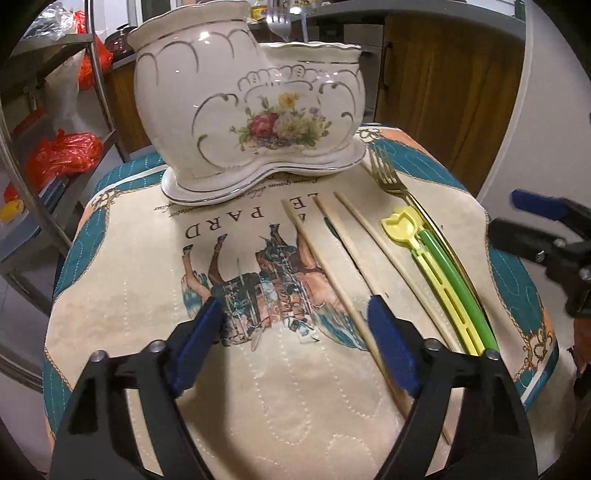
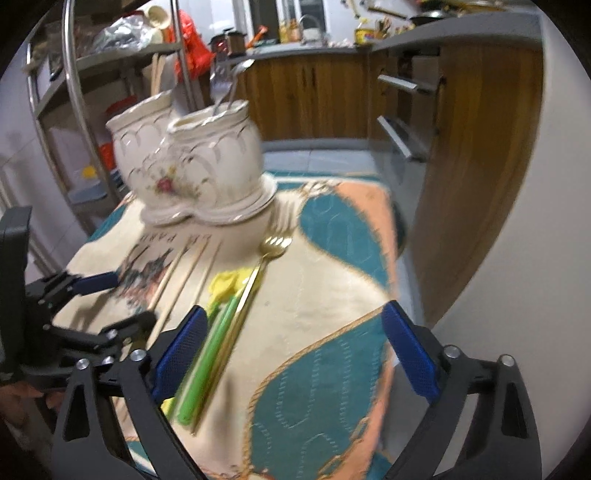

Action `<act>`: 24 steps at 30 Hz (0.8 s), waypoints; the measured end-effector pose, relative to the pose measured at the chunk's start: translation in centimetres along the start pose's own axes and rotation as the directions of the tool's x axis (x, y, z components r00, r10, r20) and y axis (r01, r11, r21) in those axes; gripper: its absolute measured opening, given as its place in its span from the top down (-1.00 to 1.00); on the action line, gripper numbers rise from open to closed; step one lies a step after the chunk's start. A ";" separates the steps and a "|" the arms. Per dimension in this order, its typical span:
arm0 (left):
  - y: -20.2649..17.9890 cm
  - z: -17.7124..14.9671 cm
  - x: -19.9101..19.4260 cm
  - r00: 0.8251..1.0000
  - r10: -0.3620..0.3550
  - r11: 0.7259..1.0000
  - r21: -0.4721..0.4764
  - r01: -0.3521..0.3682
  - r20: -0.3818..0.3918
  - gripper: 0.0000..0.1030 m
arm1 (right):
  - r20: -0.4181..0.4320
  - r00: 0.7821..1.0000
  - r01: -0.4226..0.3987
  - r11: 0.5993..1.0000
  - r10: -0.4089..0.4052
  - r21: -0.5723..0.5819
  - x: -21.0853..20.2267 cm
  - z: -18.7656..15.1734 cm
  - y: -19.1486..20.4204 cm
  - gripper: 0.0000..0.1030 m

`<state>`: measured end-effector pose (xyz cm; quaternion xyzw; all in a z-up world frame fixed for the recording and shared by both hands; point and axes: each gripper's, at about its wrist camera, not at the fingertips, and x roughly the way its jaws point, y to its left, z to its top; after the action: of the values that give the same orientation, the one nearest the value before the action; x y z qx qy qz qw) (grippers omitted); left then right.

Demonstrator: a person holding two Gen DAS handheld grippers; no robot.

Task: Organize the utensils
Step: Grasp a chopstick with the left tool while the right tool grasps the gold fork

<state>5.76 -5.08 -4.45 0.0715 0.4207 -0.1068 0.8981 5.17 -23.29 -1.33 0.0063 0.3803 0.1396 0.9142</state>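
A white floral ceramic utensil holder (image 1: 251, 110) with two compartments stands at the far side of a printed cloth (image 1: 147, 280); metal utensils (image 1: 277, 18) stick out of one compartment. Three wooden chopsticks (image 1: 354, 254), a yellow plastic utensil (image 1: 402, 221), a green stick (image 1: 454, 273) and a gold fork (image 1: 384, 170) lie side by side on the cloth. My left gripper (image 1: 295, 317) hovers open over the cloth, its right finger above the leftmost chopstick. My right gripper (image 2: 295, 317) is open, with the green stick (image 2: 207, 350) and the fork (image 2: 273, 240) handle just inside its left finger. Neither holds anything.
The cloth covers a small table whose edges fall away close on all sides. A metal rack (image 1: 55, 155) with orange bags stands to the left, wooden cabinets (image 2: 461, 166) to the right and behind. Each gripper appears in the other's view: right gripper (image 1: 504, 212), left gripper (image 2: 122, 301).
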 end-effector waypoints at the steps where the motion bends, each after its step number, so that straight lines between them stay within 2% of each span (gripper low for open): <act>1: 0.0 0.0 -0.1 1.000 -0.006 1.000 0.005 0.006 0.001 -0.31 | -0.018 1.000 -0.011 1.000 0.011 -0.002 0.3 -0.1 0.2 -0.49; 2: -0.1 0.0 -0.2 1.000 -0.023 1.000 0.014 0.023 -0.001 -0.15 | -0.035 0.999 -0.018 1.000 0.017 -0.004 0.6 -0.1 0.4 -0.30; 6: -0.4 0.2 -0.5 0.999 -0.048 0.998 0.049 0.048 -0.005 0.25 | -0.081 0.995 -0.058 0.998 0.057 -0.005 1.5 -0.1 1.3 0.12; 8: -0.5 0.2 -0.6 0.998 -0.059 0.997 0.056 0.059 -0.006 0.54 | -0.095 0.993 -0.076 0.997 0.076 0.004 2.0 0.1 1.6 0.38; 10: -0.3 0.2 -0.6 0.996 -0.083 0.995 0.057 0.084 -0.015 0.71 | -0.109 0.991 -0.080 0.997 0.081 0.009 2.5 0.2 1.8 0.49; 12: -0.1 0.3 -0.6 0.995 -0.093 0.994 0.060 0.094 -0.020 0.71 | -0.119 0.989 -0.090 0.996 0.090 0.006 2.9 0.4 2.1 0.55; 16: 0.2 0.3 -0.8 0.994 -0.104 0.990 0.088 0.107 -0.038 0.71 | -0.134 0.989 -0.063 0.998 0.058 -0.032 2.7 0.5 2.4 0.61; 20: 0.9 0.3 -1.3 0.994 -0.082 0.986 0.138 0.092 -0.076 0.77 | -0.149 0.989 -0.019 0.998 0.010 -0.059 2.6 0.8 2.0 0.61; 24: 2.1 0.4 -1.6 0.994 -0.059 0.986 0.148 0.073 -0.094 0.77 | -0.175 0.985 -0.012 0.998 0.001 -0.062 3.2 1.8 1.7 0.61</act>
<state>5.55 -2.89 -2.88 0.1299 0.4533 -0.1647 0.8663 8.14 -20.66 -2.11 -0.0336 0.4546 0.1544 0.8766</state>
